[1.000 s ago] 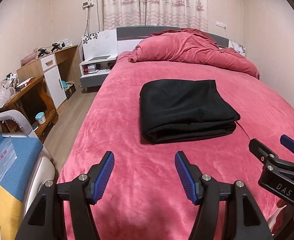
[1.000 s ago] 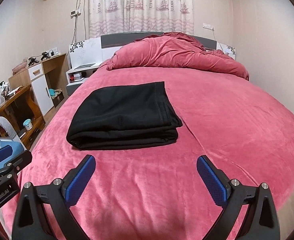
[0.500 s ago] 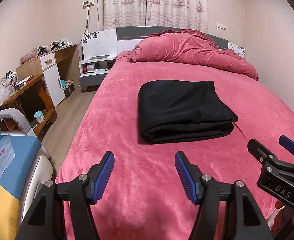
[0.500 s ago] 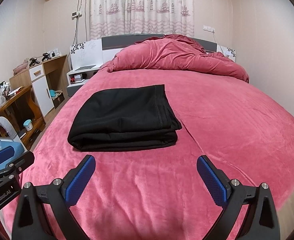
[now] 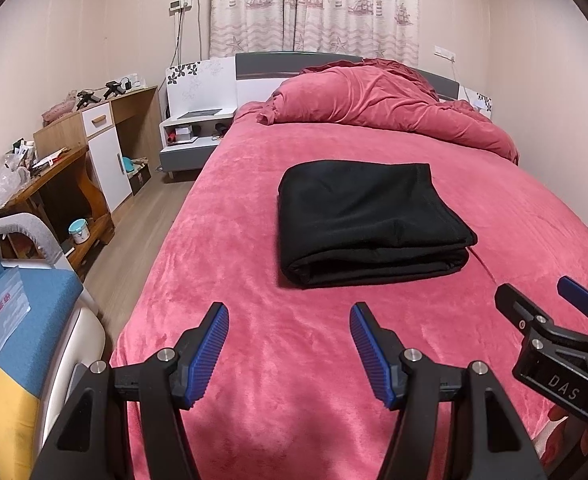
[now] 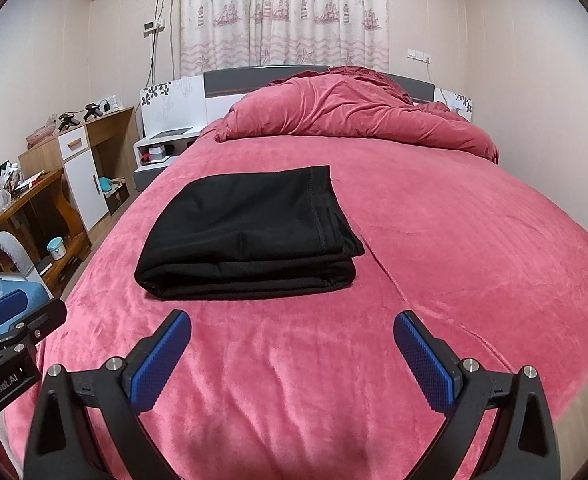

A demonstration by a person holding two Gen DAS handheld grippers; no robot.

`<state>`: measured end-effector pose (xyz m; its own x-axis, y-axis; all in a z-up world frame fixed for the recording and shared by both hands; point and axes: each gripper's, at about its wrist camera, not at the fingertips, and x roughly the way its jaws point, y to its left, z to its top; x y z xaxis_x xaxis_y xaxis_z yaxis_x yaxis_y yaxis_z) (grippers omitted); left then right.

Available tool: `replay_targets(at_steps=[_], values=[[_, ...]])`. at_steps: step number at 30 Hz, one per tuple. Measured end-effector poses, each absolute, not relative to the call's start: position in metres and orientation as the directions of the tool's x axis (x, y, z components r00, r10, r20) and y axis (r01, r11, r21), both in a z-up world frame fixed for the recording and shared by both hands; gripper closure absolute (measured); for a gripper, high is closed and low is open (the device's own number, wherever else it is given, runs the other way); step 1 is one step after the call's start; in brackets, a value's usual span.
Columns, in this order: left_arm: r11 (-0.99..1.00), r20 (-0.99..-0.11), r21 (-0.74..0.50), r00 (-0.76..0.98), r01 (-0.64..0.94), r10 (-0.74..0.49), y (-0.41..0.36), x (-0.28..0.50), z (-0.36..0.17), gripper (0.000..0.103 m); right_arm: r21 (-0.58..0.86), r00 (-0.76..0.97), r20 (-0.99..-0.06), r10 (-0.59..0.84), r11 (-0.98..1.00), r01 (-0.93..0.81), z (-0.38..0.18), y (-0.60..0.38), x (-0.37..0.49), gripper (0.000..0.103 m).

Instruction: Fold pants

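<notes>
Pink bed bears folded pants; left tool, right tool level above, gaping, empty

"DAS" on right tongs; "GenRobot.AI" on left tongs

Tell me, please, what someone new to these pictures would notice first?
The folded black pants stand out first, lying in a neat stack in the middle of the pink bed. Next come the open left tongs and right tongs, blue-padded, held above the near bedspread, short of the pants and touching nothing. A rumpled pink duvet is heaped at the headboard.
</notes>
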<state>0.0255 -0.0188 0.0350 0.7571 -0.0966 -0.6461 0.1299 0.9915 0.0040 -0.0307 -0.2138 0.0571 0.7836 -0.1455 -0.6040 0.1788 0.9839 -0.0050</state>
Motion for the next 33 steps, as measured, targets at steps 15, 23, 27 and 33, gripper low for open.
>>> replay_targets(at_steps=[15,23,27,33], values=[[0.992,-0.649,0.006,0.755,0.124,-0.091,-0.0192,0.0242,0.0346,0.039,0.0,0.782,-0.607,-0.143,0.984,0.18,0.0575,-0.2186,-0.0309,0.001],[0.991,-0.652,0.005,0.752,0.133,-0.098,-0.0182,0.0241,0.0352,0.039,0.001,0.78,-0.61,-0.142,0.984,0.18,0.0572,-0.2192,-0.0303,0.001],[0.99,-0.65,0.009,0.754,0.138,-0.1,-0.019,0.0235,0.0356,0.039,0.002,0.778,-0.612,-0.142,0.983,0.181,0.0562,-0.2202,-0.0299,0.001],[0.989,-0.656,0.002,0.747,0.147,-0.11,-0.0208,0.0237,0.035,0.039,-0.002,0.775,-0.614,-0.148,0.982,0.186,0.0553,-0.2196,-0.0296,0.001]])
